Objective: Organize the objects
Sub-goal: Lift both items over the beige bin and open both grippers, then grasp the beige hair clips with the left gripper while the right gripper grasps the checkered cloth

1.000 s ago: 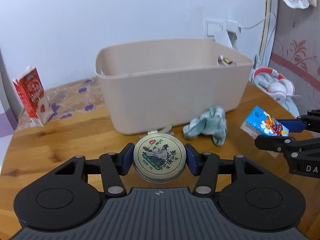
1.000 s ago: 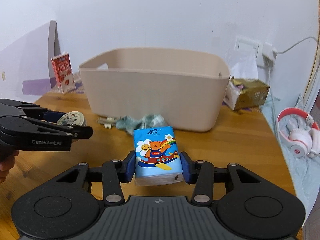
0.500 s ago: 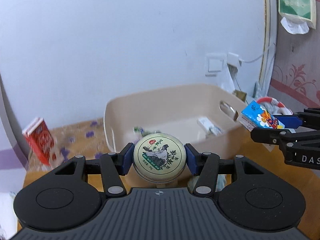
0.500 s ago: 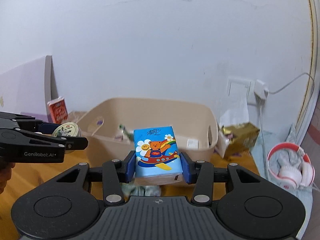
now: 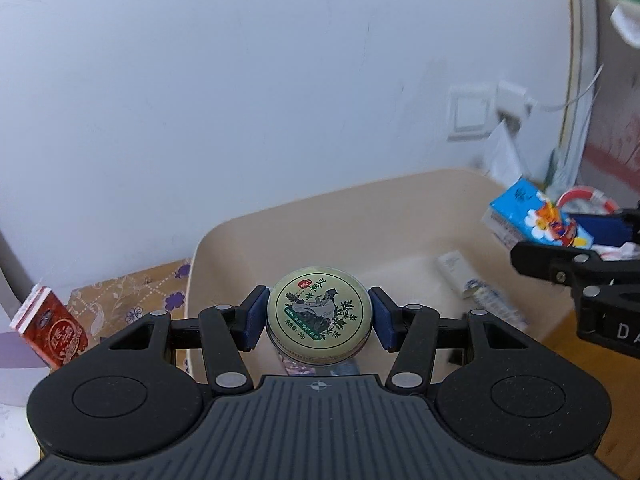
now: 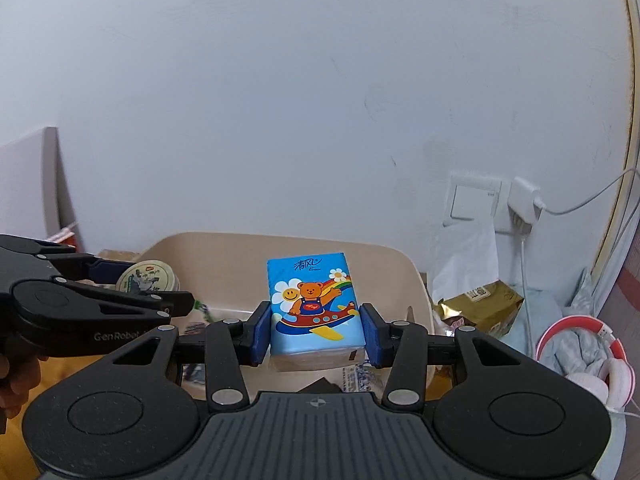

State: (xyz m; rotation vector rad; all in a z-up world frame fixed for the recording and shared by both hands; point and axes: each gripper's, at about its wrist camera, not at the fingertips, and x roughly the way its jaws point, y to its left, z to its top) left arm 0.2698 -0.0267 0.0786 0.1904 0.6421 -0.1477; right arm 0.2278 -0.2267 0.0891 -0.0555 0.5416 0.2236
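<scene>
Left gripper [image 5: 319, 317]: its blue-padded fingers [image 5: 253, 317] are closed against both sides of a round tin, lid facing up, carried in the air over the near part of the bin.
Round tin [image 5: 319, 312]: gold lid with a green plant drawing and a red seal; from the right wrist view it shows at the left, over the bin's left rim.
Right gripper [image 6: 316, 330]: fingers [image 6: 259, 328] pressed on the two long sides of a tissue pack, raised above the bin.
Tissue pack [image 6: 314, 302]: blue wrapper with a bear in a red plane, a rainbow and daisies; from the left wrist view it hangs over the bin's right edge.
Bin [image 5: 360, 216]: beige plastic tub on the bench, open top, directly below both grippers; a white tube [image 5: 456, 268] and other small packets lie on its floor, too blurred to name.
Bench [image 5: 576, 332]: wooden top, seen beside the bin's right corner.
Left of bin: a red carton [image 5: 50, 332] stands near a floral-patterned cloth [image 5: 132, 300].
Right of bin: a gold packet [image 6: 482, 304], then red-and-white headphones [image 6: 596, 364] on light fabric.
Far: white wall with a switch plate [image 6: 474, 200] and a plugged-in charger [image 6: 522, 204].
</scene>
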